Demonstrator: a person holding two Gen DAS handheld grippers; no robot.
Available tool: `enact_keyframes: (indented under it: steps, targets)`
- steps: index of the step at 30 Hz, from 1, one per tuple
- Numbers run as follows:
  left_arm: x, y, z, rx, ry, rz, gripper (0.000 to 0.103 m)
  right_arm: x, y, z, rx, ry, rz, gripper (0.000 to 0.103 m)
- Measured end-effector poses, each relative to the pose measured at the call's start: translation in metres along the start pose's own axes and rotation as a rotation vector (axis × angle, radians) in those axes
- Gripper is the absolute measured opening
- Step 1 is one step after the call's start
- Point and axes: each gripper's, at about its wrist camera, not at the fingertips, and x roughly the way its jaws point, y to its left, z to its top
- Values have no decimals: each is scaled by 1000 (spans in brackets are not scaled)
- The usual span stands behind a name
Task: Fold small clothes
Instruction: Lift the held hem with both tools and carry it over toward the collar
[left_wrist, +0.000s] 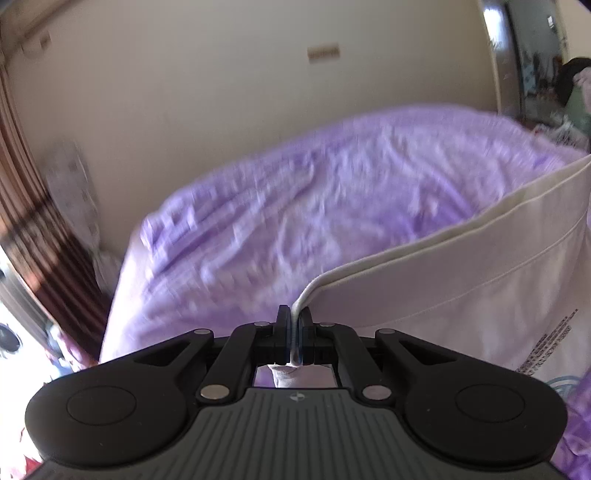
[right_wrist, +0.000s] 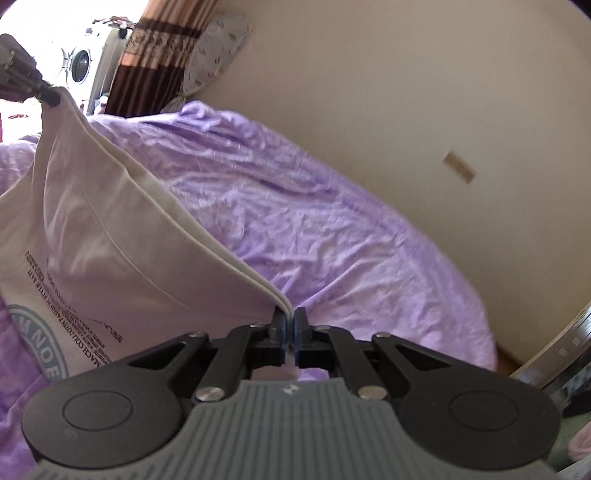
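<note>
Black fingers (left_wrist: 284, 334), blue pads, silver screws, ribbed grey housing.

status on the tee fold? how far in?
Done: both grippers have a hem corner of the white tee; left gripper and right gripper are shut on it. In hand: the tee hangs stretched between them above the purple bedspread, two layers showing at the edge. Left: lay it down and make the folds; no finished fold visible yet.

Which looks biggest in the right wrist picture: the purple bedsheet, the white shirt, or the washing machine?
1. Purple bedsheet
2. White shirt
3. Washing machine

The washing machine only looks tiny because it is far away; the shirt is close to the camera.
</note>
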Motion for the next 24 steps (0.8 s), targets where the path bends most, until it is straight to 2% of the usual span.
enact_keyframes:
  steps: [7,14,19,24]
  targets:
    - [112,2,-21,-30,159,-33,3,131,3,-16,68,138,74,0]
    - [185,4,-37,-57,245,-54,4,238,13,-37,126,232,101,0]
    - [216,5,-50,-95,286,-70,4,277,20,-50,150,267,102,0]
    - [215,5,-54,-120,250,-58,4,288,25,-57,157,270,85,0]
